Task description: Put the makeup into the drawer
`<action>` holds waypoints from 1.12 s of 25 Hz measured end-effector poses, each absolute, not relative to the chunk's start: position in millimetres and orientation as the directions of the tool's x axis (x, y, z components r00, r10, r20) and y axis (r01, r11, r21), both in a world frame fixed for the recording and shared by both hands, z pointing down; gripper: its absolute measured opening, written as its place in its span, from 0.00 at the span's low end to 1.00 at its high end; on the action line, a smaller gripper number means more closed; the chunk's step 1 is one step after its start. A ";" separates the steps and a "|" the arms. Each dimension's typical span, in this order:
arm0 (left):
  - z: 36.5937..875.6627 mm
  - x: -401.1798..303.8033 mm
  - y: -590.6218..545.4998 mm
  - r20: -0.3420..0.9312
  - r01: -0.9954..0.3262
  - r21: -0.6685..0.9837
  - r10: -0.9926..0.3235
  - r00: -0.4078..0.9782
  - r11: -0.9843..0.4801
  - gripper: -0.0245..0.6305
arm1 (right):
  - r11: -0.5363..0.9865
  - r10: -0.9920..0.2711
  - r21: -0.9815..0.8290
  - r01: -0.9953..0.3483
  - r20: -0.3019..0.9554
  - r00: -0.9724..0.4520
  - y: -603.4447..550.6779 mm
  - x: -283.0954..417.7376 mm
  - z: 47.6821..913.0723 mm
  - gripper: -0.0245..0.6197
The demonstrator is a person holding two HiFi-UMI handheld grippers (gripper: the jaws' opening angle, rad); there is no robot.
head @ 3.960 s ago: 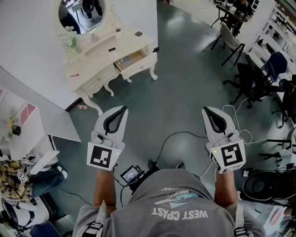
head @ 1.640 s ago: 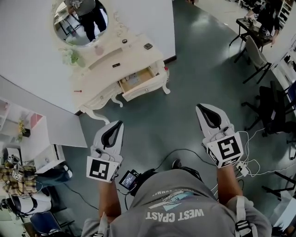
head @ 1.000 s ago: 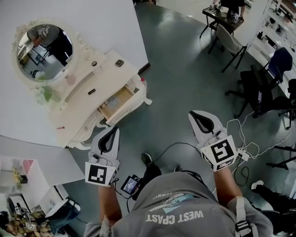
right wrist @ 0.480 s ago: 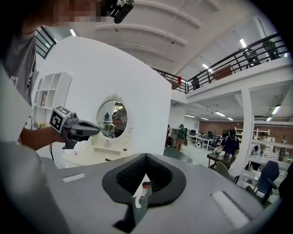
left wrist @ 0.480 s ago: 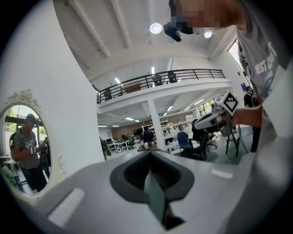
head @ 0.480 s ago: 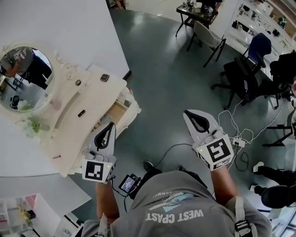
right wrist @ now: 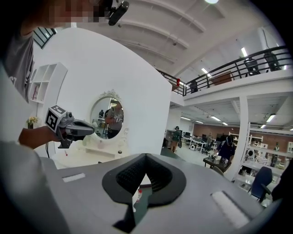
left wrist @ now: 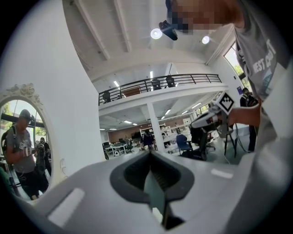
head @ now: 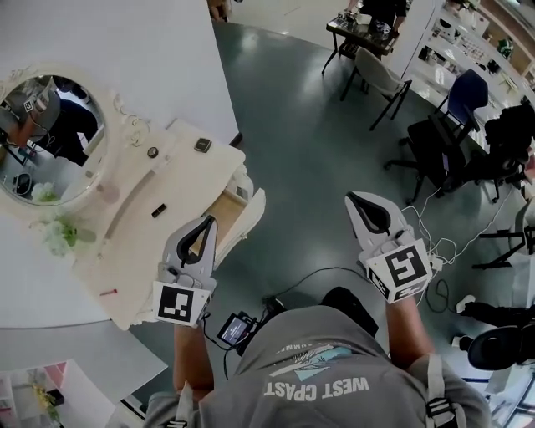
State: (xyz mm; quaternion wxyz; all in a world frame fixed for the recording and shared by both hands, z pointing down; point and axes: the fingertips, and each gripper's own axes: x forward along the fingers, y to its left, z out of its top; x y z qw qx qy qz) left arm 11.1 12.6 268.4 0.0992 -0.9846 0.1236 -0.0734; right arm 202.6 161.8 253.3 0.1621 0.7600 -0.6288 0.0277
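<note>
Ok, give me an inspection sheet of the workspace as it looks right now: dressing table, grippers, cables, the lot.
Surface: cream dressing table with an oval mirror, against a white wall.
Job's things: drawer open; square dark item, round dark item, dark stick and red stick lie on the top, probably the makeup.
Clutter: pale flowers below the mirror.
Grippers: left gripper shut, empty, overlapping the drawer in the head view; right gripper shut, empty, over the floor.
Cables: black cable on the floor; white cables near the right gripper.
Surroundings: chairs and a desk beyond.
</note>
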 end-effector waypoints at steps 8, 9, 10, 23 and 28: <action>267.5 -29.8 -13.8 0.099 -0.325 -0.206 -0.350 0.932 -0.923 0.04 | -0.067 -0.964 0.231 -0.971 0.235 0.123 113.2 182.5 246.5 0.04; 267.6 -35.0 -17.9 0.101 -0.341 -0.206 -0.367 0.925 -0.917 0.04 | -0.052 -0.966 0.229 -0.972 0.235 0.107 104.8 181.9 247.7 0.04; 267.1 -39.8 -22.3 0.103 -0.358 -0.205 -0.384 0.918 -0.911 0.04 | -0.035 -0.968 0.227 -0.973 0.235 0.090 95.7 181.9 249.0 0.04; 287.0 -50.2 -119.3 0.171 -0.629 -0.226 -0.666 0.726 -0.744 0.04 | 0.262 -0.945 0.185 -0.947 0.248 -0.213 -90.9 220.6 285.8 0.04; 294.1 -36.9 -159.8 0.194 -0.686 -0.201 -0.714 0.672 -0.700 0.04 | 0.356 -0.911 0.163 -0.920 0.278 -0.304 -171.9 233.2 306.8 0.04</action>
